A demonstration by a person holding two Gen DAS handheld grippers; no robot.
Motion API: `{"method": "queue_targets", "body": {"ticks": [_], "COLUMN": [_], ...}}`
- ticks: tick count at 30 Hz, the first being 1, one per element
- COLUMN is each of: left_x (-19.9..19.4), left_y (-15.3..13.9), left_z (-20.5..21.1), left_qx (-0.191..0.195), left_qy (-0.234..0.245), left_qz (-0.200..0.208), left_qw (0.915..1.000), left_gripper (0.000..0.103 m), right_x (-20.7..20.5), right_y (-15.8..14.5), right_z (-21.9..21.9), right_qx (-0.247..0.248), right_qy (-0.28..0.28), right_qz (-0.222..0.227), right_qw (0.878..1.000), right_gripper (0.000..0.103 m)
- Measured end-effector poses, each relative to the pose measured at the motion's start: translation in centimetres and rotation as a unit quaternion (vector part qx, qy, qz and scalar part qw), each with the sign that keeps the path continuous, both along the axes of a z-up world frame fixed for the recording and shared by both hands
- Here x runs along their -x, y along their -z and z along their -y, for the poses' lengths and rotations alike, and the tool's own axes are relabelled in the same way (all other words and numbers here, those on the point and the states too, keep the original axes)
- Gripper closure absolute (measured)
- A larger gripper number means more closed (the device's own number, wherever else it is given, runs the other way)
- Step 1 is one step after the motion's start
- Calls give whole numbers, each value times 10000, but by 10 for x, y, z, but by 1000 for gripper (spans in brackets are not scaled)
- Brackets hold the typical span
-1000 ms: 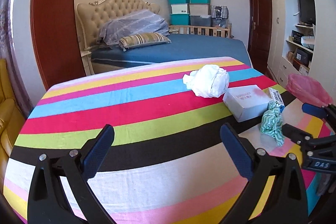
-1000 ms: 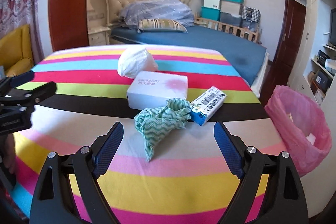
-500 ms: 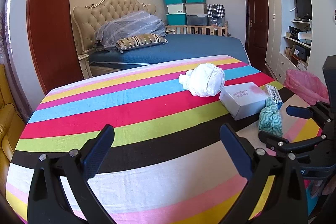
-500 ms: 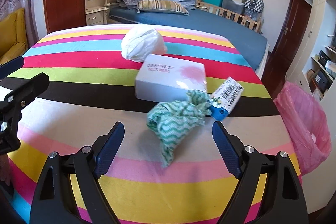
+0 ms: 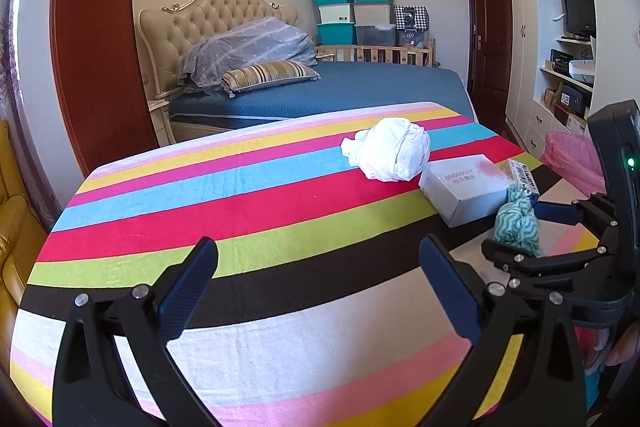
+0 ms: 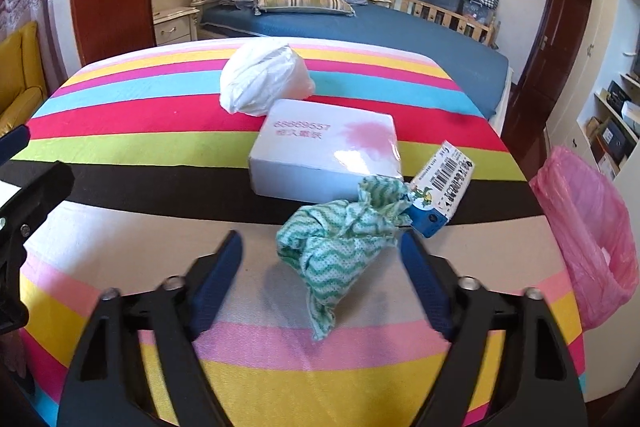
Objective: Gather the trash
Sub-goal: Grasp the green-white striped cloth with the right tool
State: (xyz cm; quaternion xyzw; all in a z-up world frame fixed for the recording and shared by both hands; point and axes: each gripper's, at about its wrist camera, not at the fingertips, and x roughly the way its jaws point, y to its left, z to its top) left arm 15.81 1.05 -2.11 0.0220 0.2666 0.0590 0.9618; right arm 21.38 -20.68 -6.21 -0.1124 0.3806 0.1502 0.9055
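the right gripper (image 6: 320, 267) is low over the striped table (image 6: 120, 99), and its jaws are closing. the crumpled green and white cloth (image 6: 336, 247) lies between the two blue fingers (image 6: 216, 279), but the fingers do not press on it yet. there is a gap on each side of the cloth. so the step in hand looks like the grab of the first bit of trash.

the cloth sits on the pale stripe near the right end of the table. it touches a small blue and white packet (image 6: 440, 183) with a bar code on it. just behind it is a white box (image 6: 324, 151). behind the box is a white crumpled bag (image 6: 264, 83). they all look like trash to pick up.

the pink bin bag (image 6: 588, 227) hangs open just past the right edge of the table. that is likely where the trash should go.

the left gripper (image 5: 316, 291) hovers over the near side of the table with its jaws wide apart. nothing is between them.

the next move calls for the right jaws to close all the way on the cloth. the cloth is soft and may slip, so the fingers should catch the thick part, not the thin tail (image 6: 320, 323). they should not catch the packet too. then the cloth can go up and over to the pink bag.
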Motion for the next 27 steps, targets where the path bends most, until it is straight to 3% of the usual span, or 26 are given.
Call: {"method": "queue_targets", "body": {"ticks": [3,5,7,17,27], "left_x": [1,0,0,-3,-9], "left_y": [0,0,0,2,6], "left_z": [-1,-1,-1,-7,8], "left_qx": [10,17,29,220,-162], "left_qy": [-20,-21,-19,-33,30], "left_qz": [-1,-1,-5,-72,-173], "left_qw": [10000,10000,10000,9997,9997], "left_gripper": [6,6,6,6,5], "right_x": [-3,0,5,33,47], "right_y": [3,1,-1,-7,-29], "right_z": [1,1,1,25,57], "right_qx": [-6,-25,-29,-535,-625], "right_qy": [-2,-45,-109,-122,57], "right_qz": [-121,-52,29,393,843], "right_qw": [9999,10000,9999,9977,9945], "right_gripper": [50,66,71,75,75]}}
